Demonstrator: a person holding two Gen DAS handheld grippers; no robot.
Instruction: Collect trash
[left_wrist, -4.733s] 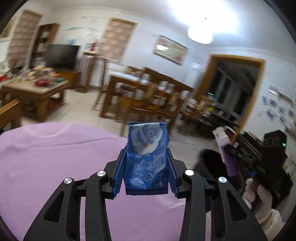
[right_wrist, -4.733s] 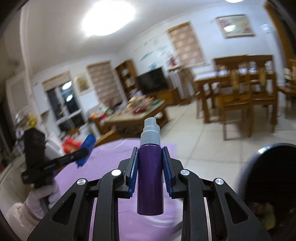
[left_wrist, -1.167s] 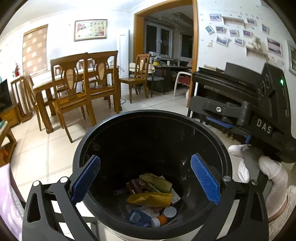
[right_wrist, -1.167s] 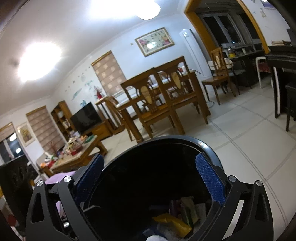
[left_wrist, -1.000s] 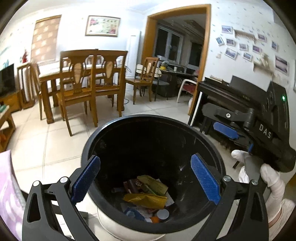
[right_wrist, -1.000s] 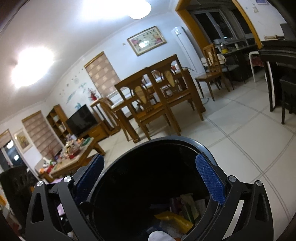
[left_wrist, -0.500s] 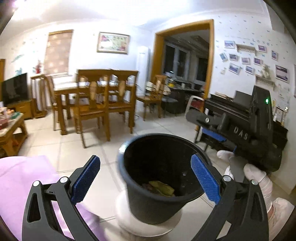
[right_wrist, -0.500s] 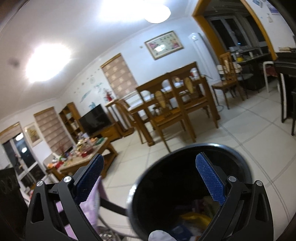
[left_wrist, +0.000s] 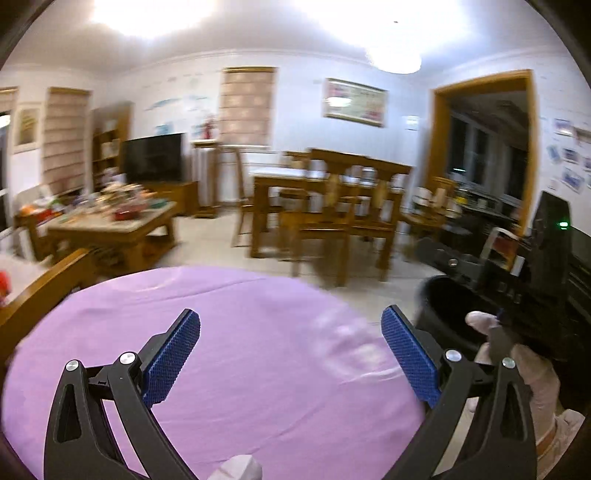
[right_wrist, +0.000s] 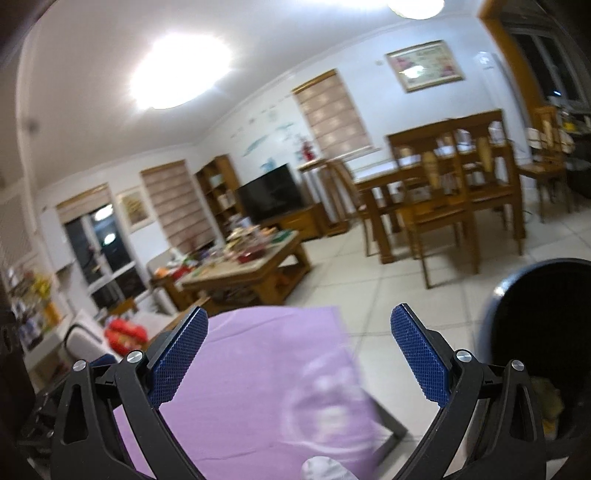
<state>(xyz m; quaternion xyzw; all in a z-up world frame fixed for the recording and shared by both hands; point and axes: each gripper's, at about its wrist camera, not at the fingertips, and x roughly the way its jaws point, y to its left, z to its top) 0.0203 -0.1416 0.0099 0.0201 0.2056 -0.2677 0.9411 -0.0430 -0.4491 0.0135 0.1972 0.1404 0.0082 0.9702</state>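
Observation:
My left gripper (left_wrist: 291, 350) hangs open over the round table with its purple cloth (left_wrist: 229, 332), nothing between its blue pads. The black trash bin (left_wrist: 443, 314) stands on the floor past the table's right edge, partly behind the other gripper's black body (left_wrist: 535, 280), which a gloved hand (left_wrist: 524, 365) holds. In the right wrist view my right gripper (right_wrist: 299, 354) is open and empty above the purple cloth's (right_wrist: 258, 387) corner. The bin (right_wrist: 546, 339) sits at the right edge with yellow wrappers (right_wrist: 550, 402) inside.
A wooden coffee table (left_wrist: 110, 229) loaded with clutter stands at the left. A dining table with chairs (left_wrist: 332, 206) is behind the purple table, a television (left_wrist: 153, 157) by the far wall. A wooden chair back (left_wrist: 48, 284) touches the table's left side. Pale tiled floor (right_wrist: 424, 288) lies between.
Both grippers let go of the blue packet and purple bottle over the bin. Since half a second ago both have swung left, away from the bin, back over the purple table, still open.

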